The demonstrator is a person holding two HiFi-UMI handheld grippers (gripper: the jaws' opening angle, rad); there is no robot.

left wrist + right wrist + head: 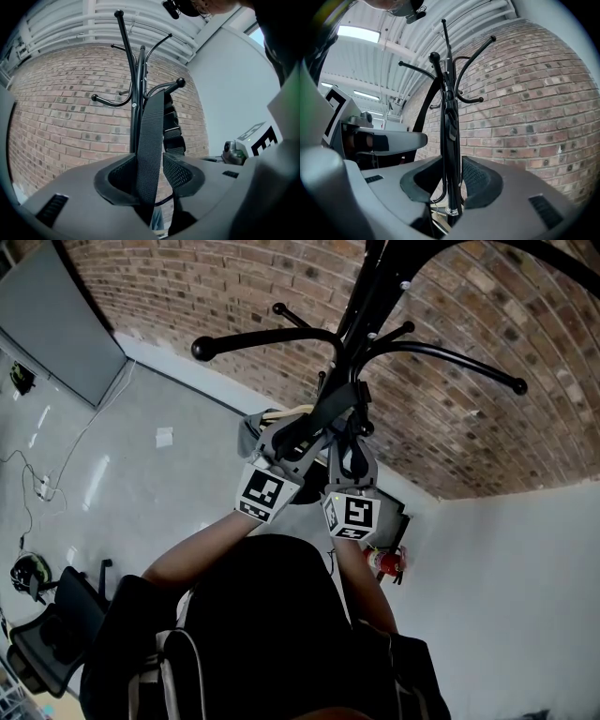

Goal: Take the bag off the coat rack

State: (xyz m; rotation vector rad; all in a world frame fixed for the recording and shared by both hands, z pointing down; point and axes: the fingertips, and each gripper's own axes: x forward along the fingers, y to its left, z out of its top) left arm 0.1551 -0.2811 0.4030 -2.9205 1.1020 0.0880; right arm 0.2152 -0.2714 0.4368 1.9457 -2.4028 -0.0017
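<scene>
A black coat rack (370, 296) stands against a brick wall, its hooks spreading out above my hands. A dark webbing bag strap (152, 136) hangs from a ball-tipped hook (180, 83) and runs down between the jaws of my left gripper (151, 176), which stand apart; a dark gap shows to the strap's left. My left gripper (292, 439) is just left of the pole. My right gripper (451, 176) has its pads close on either side of the rack's pole (450, 117). In the head view the right gripper (352, 448) sits beside the left. The bag's body is hidden.
A brick wall (61, 117) rises behind the rack and a white wall (506, 596) stands at the right. A red fire extinguisher (389, 562) sits near the rack's foot. An office chair (47, 643) and floor cables (37, 486) lie to the left.
</scene>
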